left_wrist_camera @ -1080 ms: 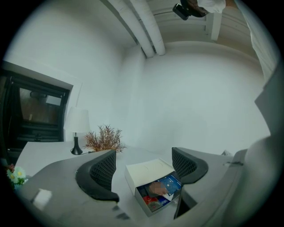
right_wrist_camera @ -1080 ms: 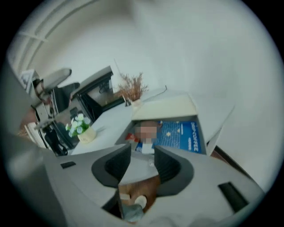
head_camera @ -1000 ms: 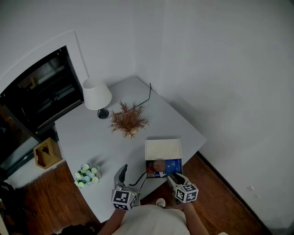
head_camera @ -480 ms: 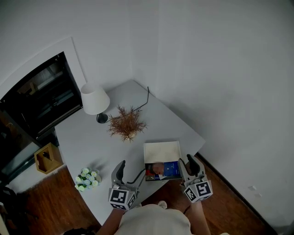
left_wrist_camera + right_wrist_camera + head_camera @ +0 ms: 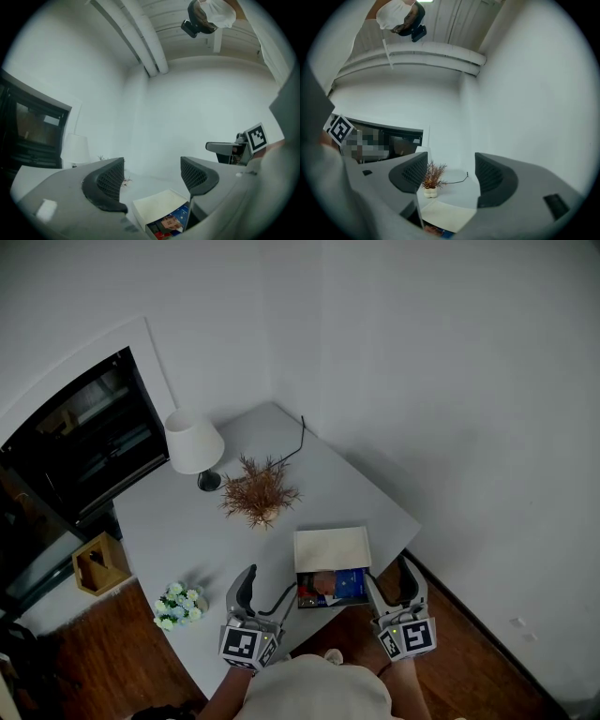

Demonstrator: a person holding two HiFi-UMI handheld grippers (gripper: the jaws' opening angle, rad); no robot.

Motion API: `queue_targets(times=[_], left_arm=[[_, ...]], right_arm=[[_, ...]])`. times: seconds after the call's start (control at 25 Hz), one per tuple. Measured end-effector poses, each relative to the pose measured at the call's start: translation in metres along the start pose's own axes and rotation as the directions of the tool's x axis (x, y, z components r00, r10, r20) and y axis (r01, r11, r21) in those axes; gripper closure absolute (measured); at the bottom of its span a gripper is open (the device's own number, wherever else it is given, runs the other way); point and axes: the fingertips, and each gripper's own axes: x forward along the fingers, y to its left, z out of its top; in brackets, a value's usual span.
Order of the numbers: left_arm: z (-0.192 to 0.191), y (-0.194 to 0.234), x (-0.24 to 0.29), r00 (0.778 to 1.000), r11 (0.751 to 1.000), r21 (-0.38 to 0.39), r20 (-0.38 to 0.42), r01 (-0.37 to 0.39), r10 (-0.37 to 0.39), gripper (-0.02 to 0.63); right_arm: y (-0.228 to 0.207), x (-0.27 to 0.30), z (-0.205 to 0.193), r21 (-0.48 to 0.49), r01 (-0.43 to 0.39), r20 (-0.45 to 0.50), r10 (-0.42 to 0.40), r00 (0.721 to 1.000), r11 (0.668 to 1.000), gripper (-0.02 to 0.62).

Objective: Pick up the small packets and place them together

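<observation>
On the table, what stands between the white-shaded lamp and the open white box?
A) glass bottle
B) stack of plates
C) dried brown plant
C: the dried brown plant stands between the white-shaded lamp and the open white box.

Smooth matt table top (image 5: pixel 178 512), varnished wood floor (image 5: pixel 473 624), matt white box (image 5: pixel 331 548), glossy printed packets (image 5: pixel 334 586), cloth-like lampshade (image 5: pixel 193 439)

Home room: table lamp (image 5: pixel 195 440), dried plant (image 5: pixel 260 491), small flower bunch (image 5: pixel 178 604), wooden floor (image 5: pixel 103 643).
</observation>
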Motion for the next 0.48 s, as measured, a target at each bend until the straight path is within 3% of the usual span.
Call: queue_targets(times=[0.12, 0.28, 0.4, 0.48], left_arm=[[-0.002, -0.007, 0.001, 1.000, 0.999, 0.028, -0.009, 0.021, -0.021, 0.249], [-0.003, -0.002, -0.001, 1.000, 0.999, -0.038, 0.016, -0.006, 0.007, 0.249], [-0.008, 0.002, -0.003, 1.000, 0.999, -0.043, 0.003, -0.020, 0.020, 0.249], [-0.011, 0.006, -0.004, 0.999, 0.998, -0.050, -0.007, -0.031, 0.031, 0.250]], right_arm=[[-0.006, -0.004, -0.006, 0.021, -0.015, -0.027, 0.016, 1.000, 1.000, 0.307], [-0.009, -0.005, -0.033, -0.035, -0.120, -0.145, 0.114, 0.983, 0.992, 0.307], [-0.010, -0.006, -0.068, -0.067, -0.187, -0.266, 0.163, 0.950, 0.980, 0.307], [-0.006, -0.004, -0.102, -0.071, -0.256, -0.368, 0.213, 0.905, 0.964, 0.307]])
